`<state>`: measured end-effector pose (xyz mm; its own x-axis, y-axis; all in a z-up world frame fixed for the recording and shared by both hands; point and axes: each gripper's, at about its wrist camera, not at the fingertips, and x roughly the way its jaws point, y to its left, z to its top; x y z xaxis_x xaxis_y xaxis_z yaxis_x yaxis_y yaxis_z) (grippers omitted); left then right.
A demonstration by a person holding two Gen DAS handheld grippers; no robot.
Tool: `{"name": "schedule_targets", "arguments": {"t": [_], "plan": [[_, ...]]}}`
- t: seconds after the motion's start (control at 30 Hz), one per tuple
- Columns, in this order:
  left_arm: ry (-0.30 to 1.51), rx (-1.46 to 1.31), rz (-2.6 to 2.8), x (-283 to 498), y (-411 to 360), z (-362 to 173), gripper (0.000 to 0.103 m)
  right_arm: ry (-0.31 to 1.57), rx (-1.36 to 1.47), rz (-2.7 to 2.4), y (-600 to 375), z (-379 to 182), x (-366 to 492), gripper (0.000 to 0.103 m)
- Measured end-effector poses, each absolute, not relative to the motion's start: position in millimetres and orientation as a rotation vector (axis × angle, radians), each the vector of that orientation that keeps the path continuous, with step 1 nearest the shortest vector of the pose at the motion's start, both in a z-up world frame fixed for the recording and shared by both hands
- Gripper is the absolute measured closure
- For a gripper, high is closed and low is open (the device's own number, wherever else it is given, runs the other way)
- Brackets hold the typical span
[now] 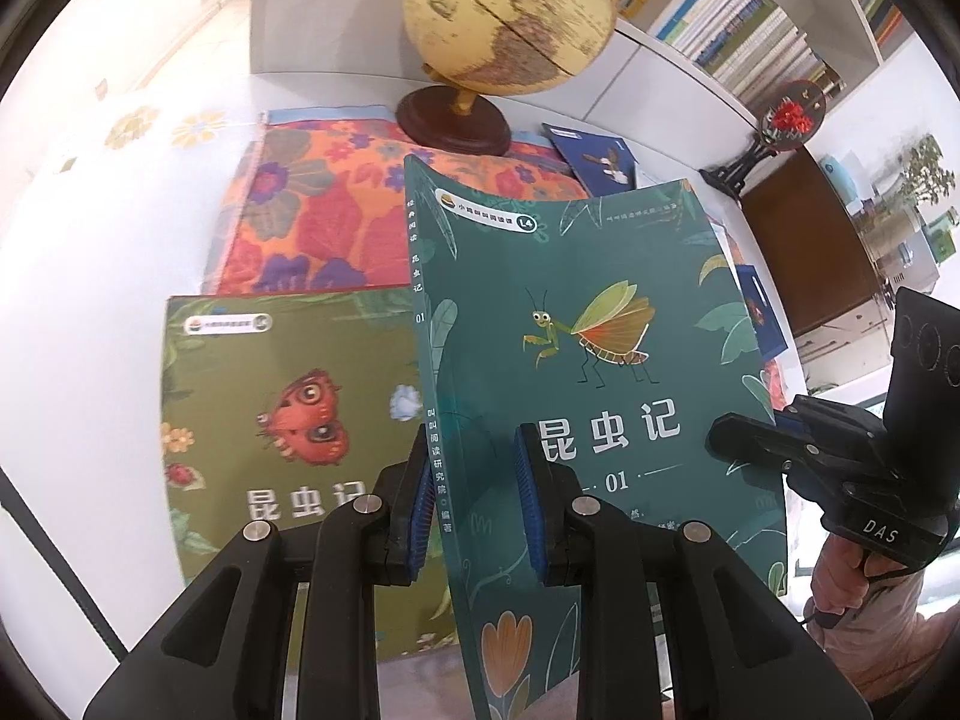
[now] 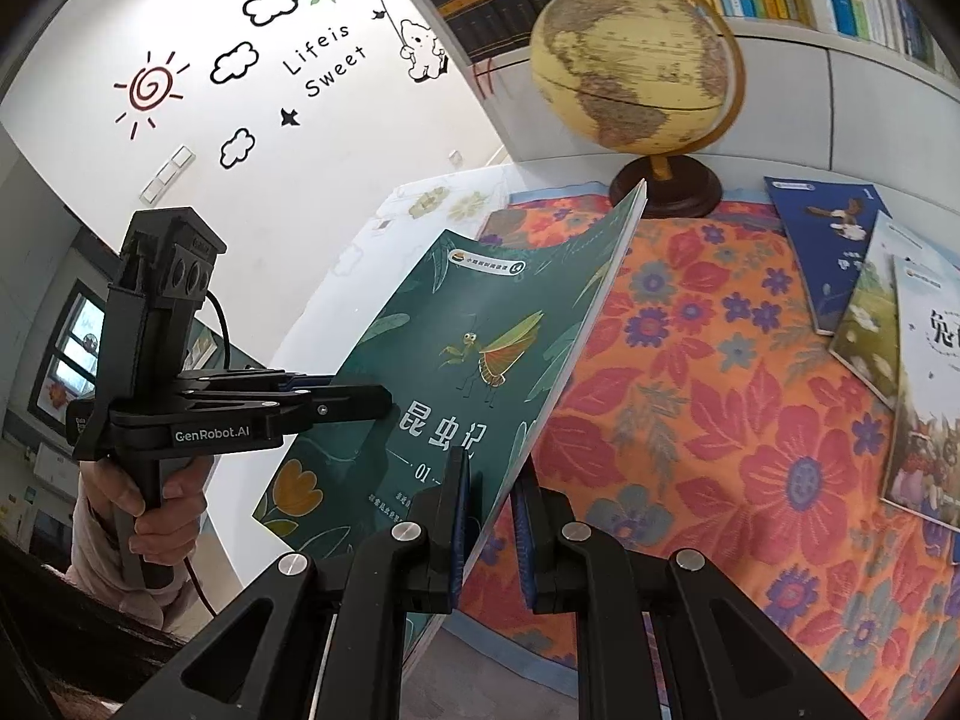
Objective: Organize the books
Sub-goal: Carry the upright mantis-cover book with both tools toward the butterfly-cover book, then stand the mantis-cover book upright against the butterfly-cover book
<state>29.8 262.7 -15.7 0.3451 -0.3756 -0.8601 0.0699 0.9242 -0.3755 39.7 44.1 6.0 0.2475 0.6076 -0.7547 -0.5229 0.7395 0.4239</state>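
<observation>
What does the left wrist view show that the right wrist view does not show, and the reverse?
Only the left wrist view shows the olive butterfly book lying flat on the table, and a round red ornament on a black stand.

Only the right wrist view shows the wall stickers with a sun and clouds, and a white-covered book at the right edge.

Both show the green mantis book held off the table by the left tool and the right tool, plus the globe, the floral cloth and a blue book.

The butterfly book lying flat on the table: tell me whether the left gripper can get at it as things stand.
Probably not yet. The left gripper has its jaws closed on the spine edge of the mantis book, which the right gripper also holds. The butterfly book lies uncovered just beside it, so once freed, the way looks open.
</observation>
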Motion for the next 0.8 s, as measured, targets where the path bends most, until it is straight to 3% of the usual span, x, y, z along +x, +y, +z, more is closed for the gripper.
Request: {"name": "schedule_targets", "arguments": {"t": [0.8], "plan": [[1.187, -0.350, -0.196, 17, 340, -34, 0.081, 1.115, 0.065, 0.855, 122, -12, 49, 0.090]]}}
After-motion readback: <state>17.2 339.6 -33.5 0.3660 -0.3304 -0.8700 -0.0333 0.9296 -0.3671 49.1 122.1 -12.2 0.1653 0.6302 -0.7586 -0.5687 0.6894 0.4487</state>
